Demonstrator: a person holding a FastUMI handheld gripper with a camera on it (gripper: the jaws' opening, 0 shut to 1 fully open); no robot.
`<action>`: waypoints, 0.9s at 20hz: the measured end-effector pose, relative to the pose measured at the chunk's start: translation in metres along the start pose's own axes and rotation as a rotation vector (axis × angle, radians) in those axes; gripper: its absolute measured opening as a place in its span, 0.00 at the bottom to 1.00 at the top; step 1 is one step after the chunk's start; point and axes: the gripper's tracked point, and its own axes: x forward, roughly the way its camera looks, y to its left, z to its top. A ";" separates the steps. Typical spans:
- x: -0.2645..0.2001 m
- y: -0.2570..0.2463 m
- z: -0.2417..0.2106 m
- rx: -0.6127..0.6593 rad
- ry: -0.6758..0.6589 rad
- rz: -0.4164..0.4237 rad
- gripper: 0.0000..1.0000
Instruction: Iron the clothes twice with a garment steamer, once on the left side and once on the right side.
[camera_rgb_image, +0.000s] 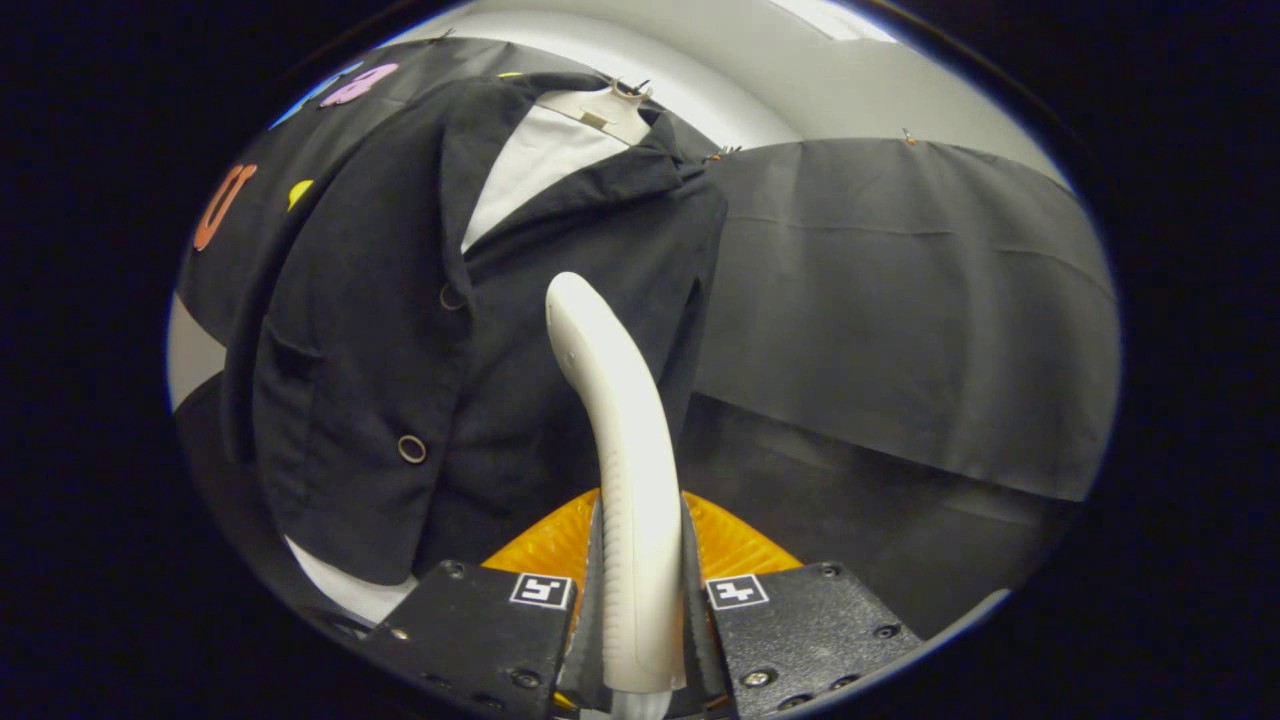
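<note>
Nearest to us, the gripper (640, 600) is clenched on the handle of the garment steamer (625, 470), one finger pressing each flank of the pale shaft, so the tool sits squarely between them and cannot roll as we sweep it. We hold it low on the handle, which leaves the long curved neck free to reach forward and lets the head lead the stroke. The neck rises from between the fingers and bends away toward the cloth, its rounded tip lying over the jacket's (420, 330) right-hand front panel as we look at it; whether the tip is touching the fabric or just off it we cannot tell. Beyond the fingers the dark jacket hangs upright on a pale hanger (600, 110), a white shirt (535, 160) showing in the open collar and below the hem, and we judge that hanging it this way lets the fabric fall straight under its own weight for a vertical pass. Two ring-shaped buttons (412, 449) sit on the overlapping front, well to one side of the steamer. Farthest off, black cloth (900, 300) drapes the wall behind.
</note>
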 end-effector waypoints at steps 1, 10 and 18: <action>-0.001 0.002 -0.009 -0.006 0.014 0.001 0.36; 0.003 0.006 -0.051 -0.049 0.103 -0.012 0.36; 0.009 0.007 -0.045 -0.104 0.164 -0.019 0.36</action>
